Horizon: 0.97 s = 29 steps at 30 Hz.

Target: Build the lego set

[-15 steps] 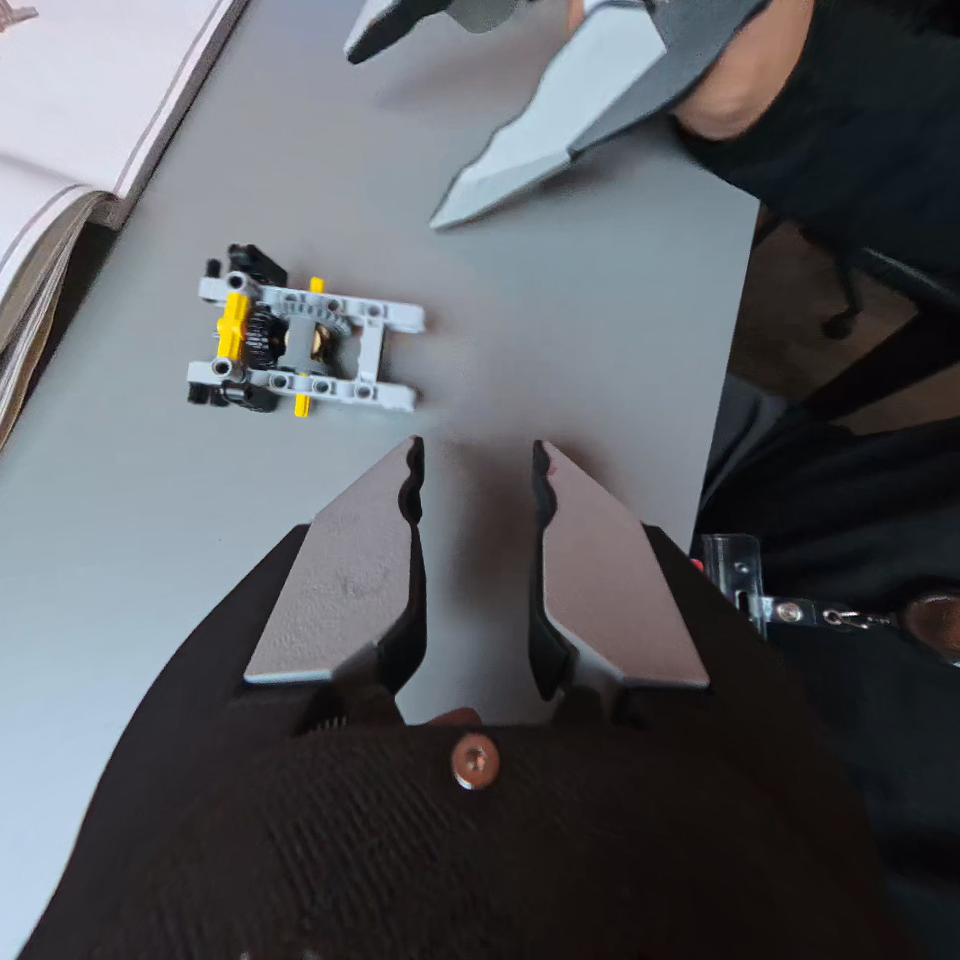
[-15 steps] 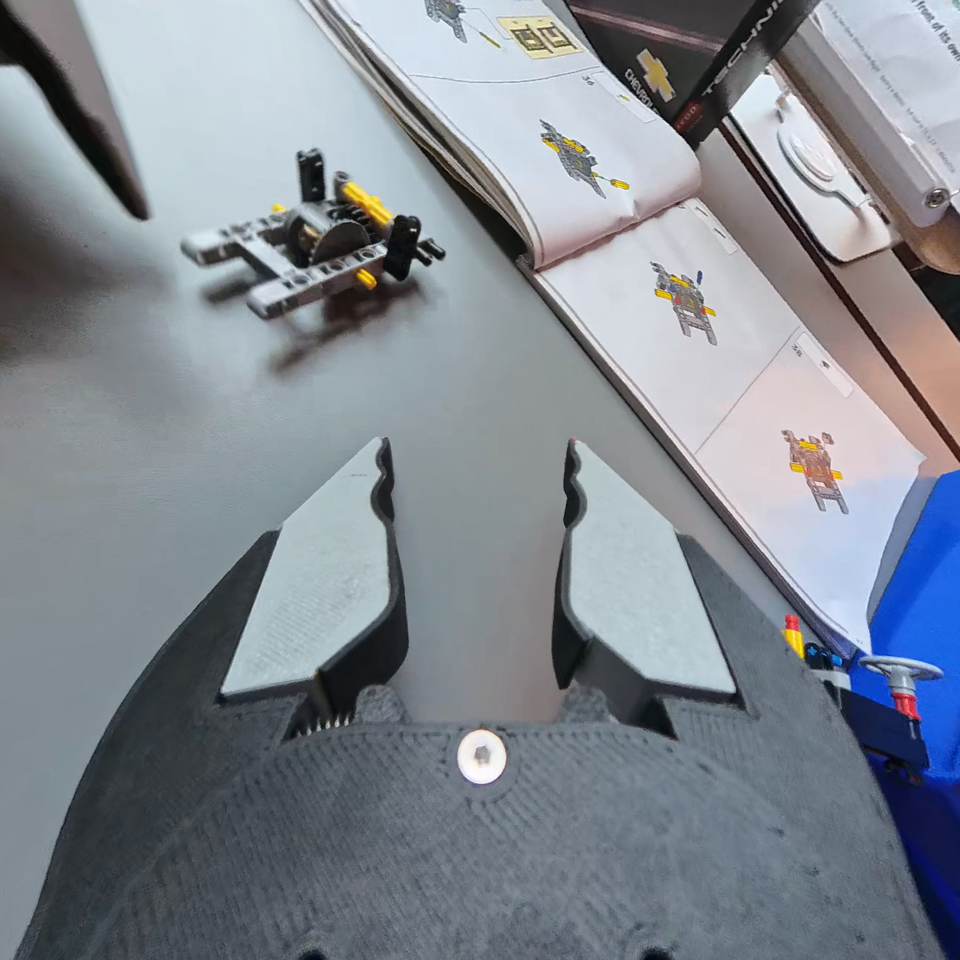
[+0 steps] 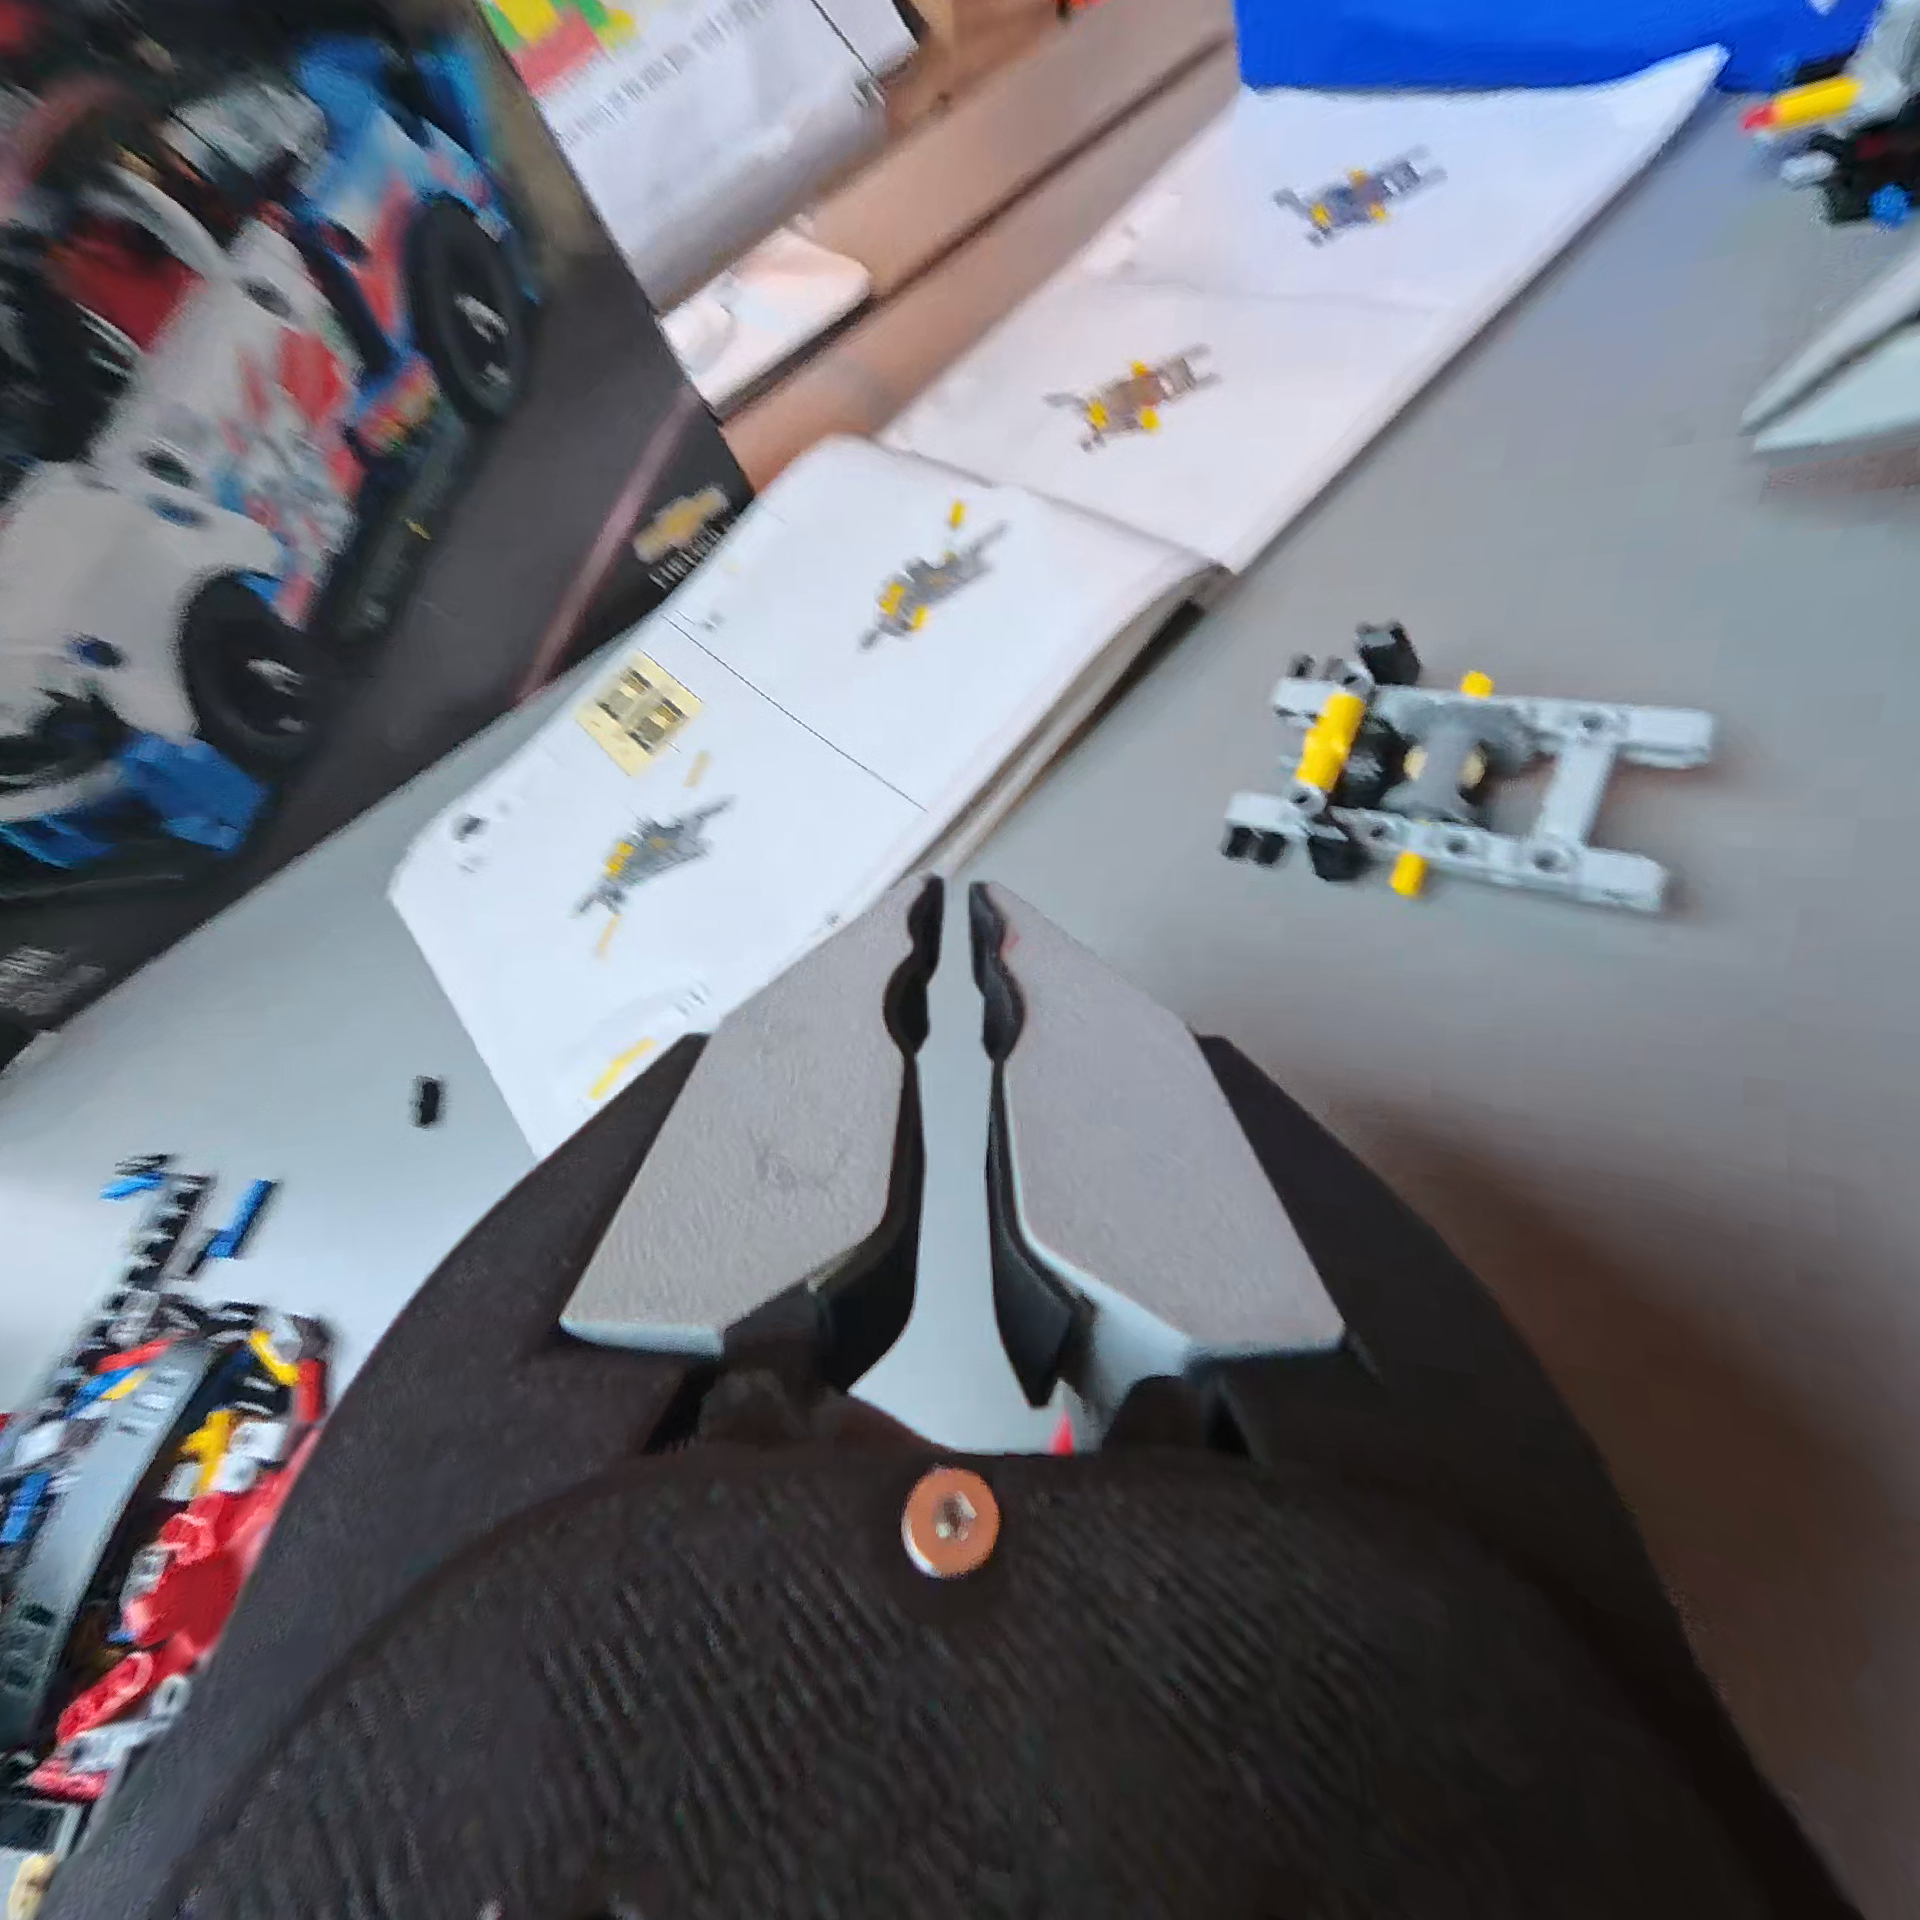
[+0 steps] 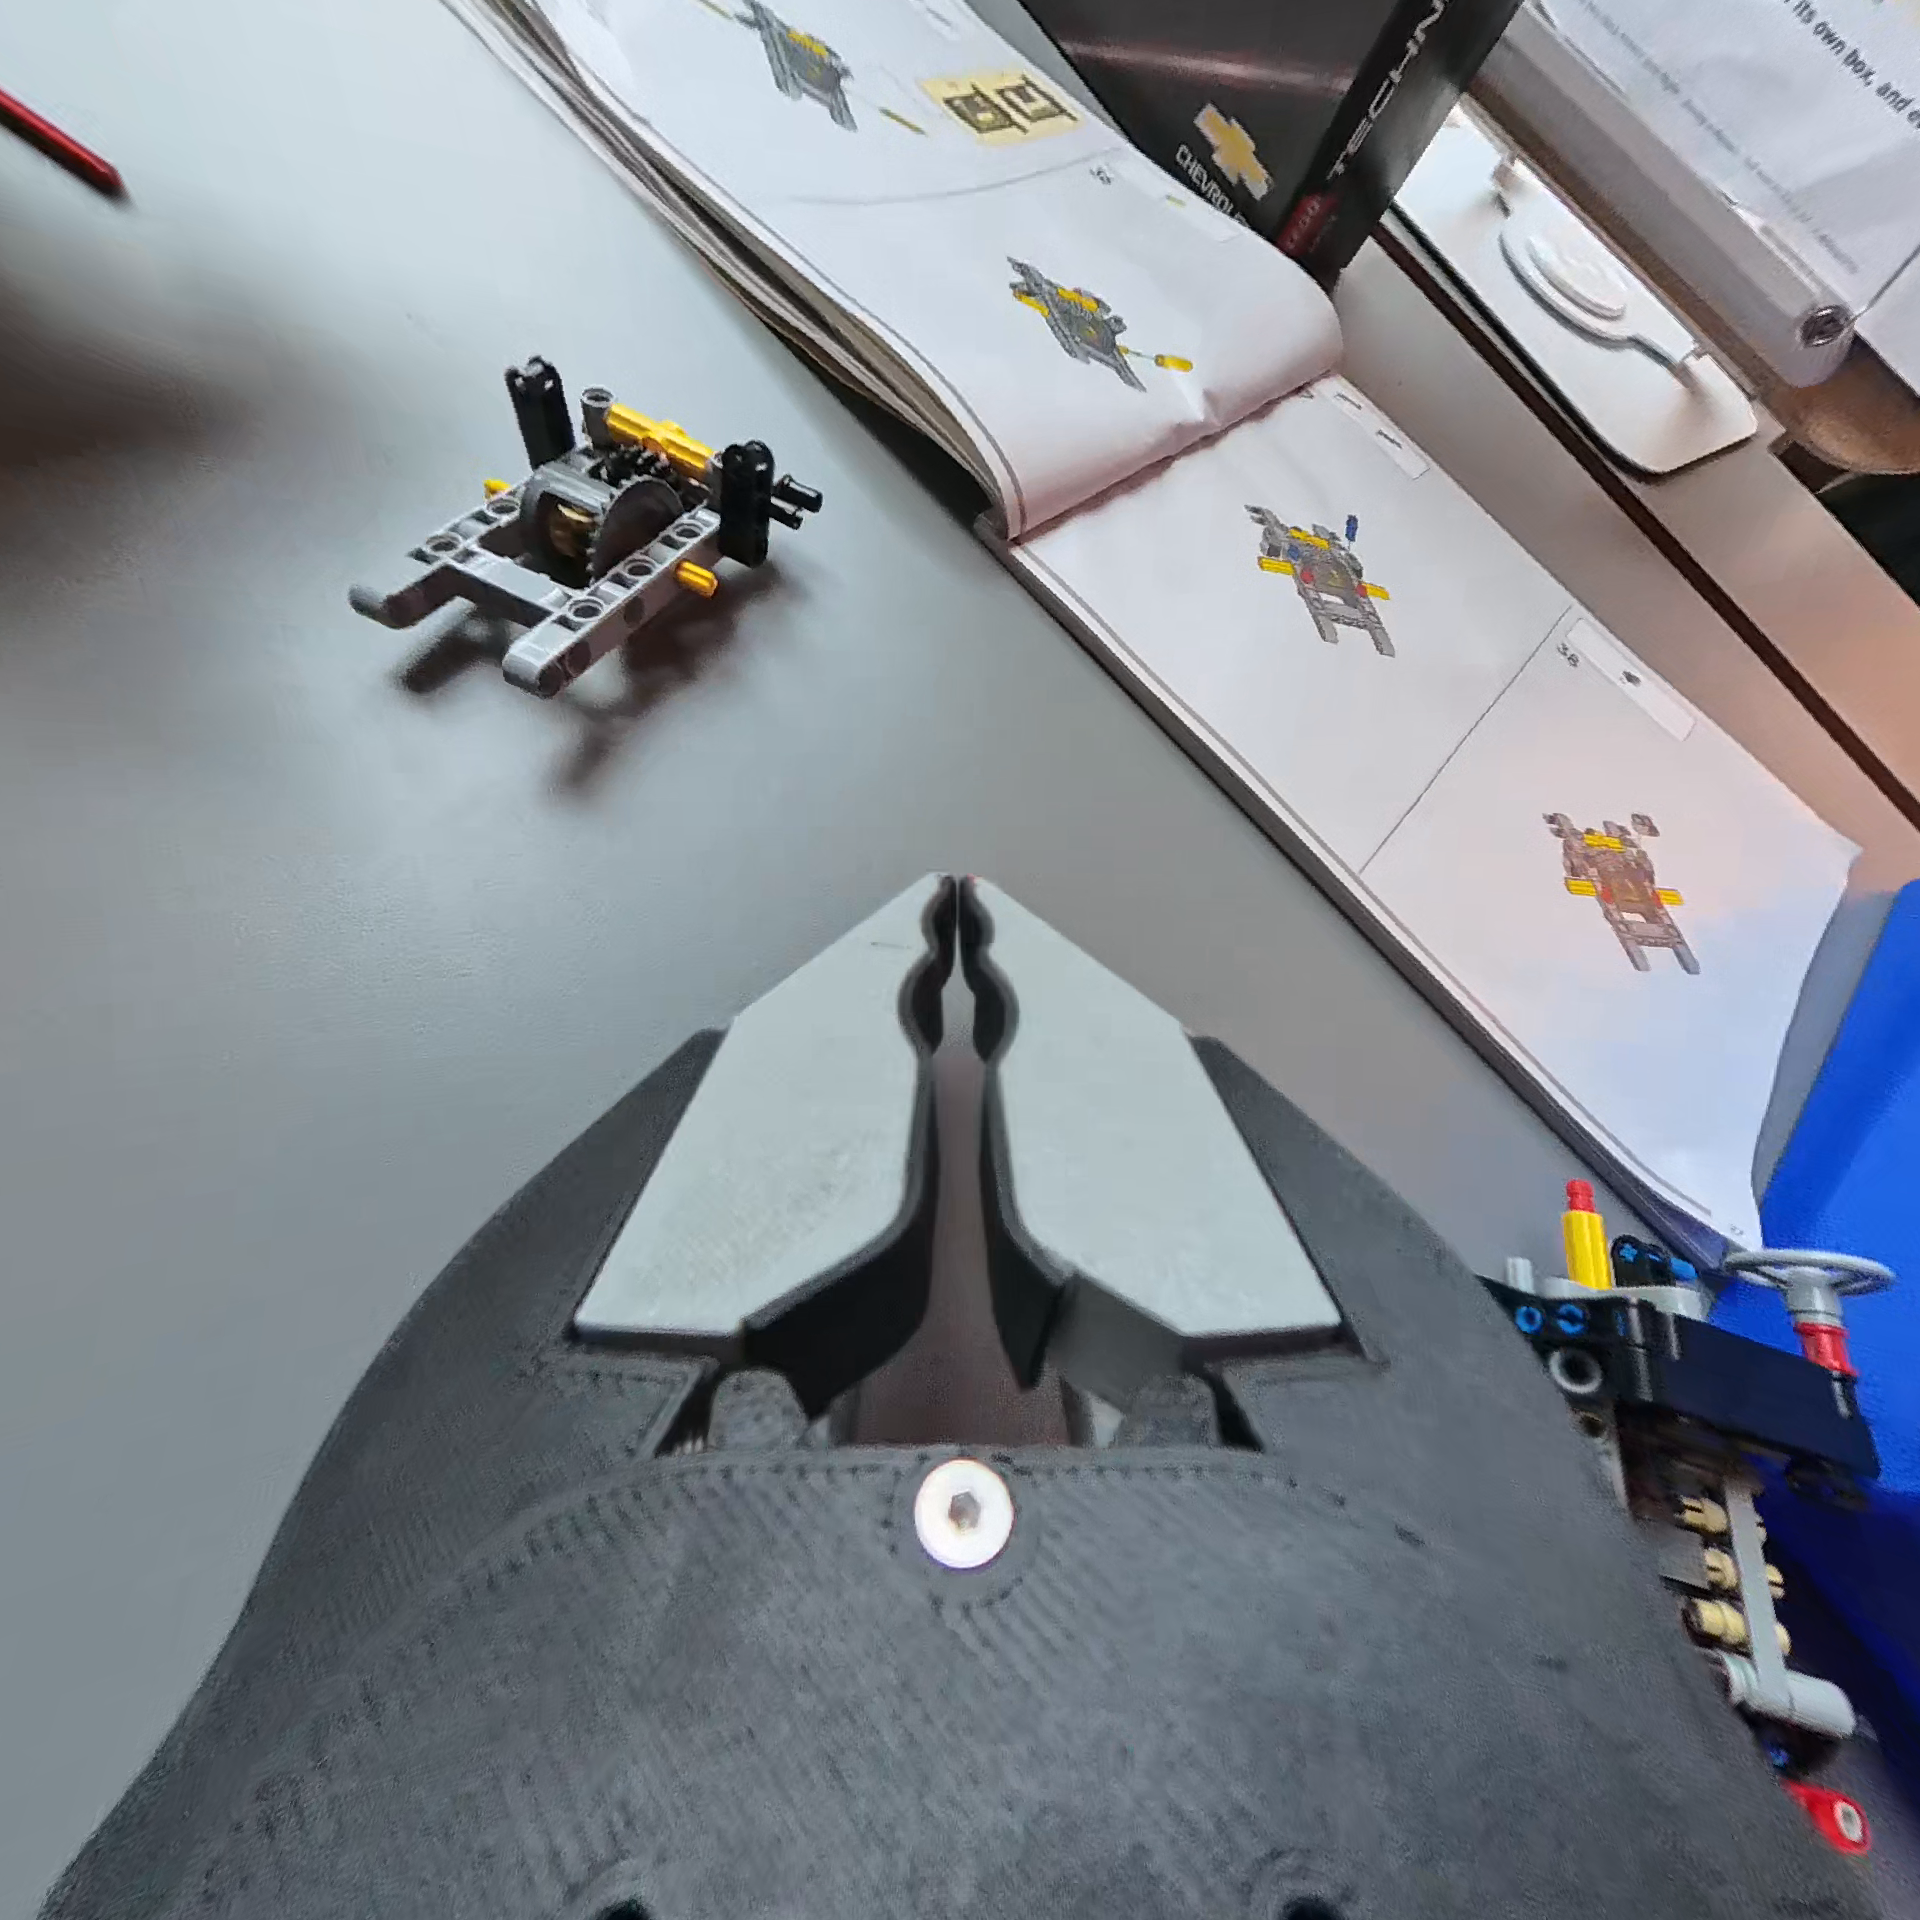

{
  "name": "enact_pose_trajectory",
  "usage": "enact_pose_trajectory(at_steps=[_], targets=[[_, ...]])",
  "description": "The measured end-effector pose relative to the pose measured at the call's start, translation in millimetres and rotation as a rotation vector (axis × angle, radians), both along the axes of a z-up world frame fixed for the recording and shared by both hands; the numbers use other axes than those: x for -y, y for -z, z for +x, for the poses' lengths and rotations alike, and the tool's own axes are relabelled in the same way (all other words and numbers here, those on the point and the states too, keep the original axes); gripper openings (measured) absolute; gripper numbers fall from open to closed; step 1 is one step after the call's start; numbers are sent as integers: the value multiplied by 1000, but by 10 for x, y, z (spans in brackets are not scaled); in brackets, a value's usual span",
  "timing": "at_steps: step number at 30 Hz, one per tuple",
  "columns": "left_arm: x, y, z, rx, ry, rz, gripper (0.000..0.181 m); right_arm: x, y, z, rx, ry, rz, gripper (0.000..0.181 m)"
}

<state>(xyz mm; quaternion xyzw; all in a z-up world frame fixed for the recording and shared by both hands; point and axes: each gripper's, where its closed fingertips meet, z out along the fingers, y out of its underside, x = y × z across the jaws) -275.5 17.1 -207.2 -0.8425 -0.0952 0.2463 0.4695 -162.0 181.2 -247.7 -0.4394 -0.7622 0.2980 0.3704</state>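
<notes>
Looking along my left gripper, jaws nearly closed and empty, the grey chassis lies on the table ahead to the right, long axis crosswise. From my right gripper, clenched on nothing, the chassis sits ahead-left; neither hand looks clearly nearer.

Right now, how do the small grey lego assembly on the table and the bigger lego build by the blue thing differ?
The grey assembly is small, light grey with yellow pins, and lies alone on the open table. The bigger build is mostly black, carries a grey steering wheel, and sits at the table's edge against the blue thing. Neither gripper touches either one.
</notes>
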Motion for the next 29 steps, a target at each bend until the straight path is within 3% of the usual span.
enact_pose_trajectory(at_steps=[8, 17, 22, 25, 27, 29], targets=[[-182, -43, -386, -39, -185, 60, 0, -153, -51, -46, -72, 121, 145, 0], [-181, -36, -482, -77, -284, 72, 0, 59, -492, -4, -294, 103, 117, 0], [-162, -33, -511, -96, -311, 70, 0, 600, -812, 99, -410, -9, 77, 0], [-94, -118, -612, -148, -397, 95, 6, 1378, -1189, 278, -495, -174, 107, 0], [-86, -137, -659, -151, -446, 108, 15, 1914, -1304, 348, -515, -282, 159, 0], [-120, -118, -672, -141, -471, 106, 22, 2233, -1382, 324, -535, -320, 225, 0]])
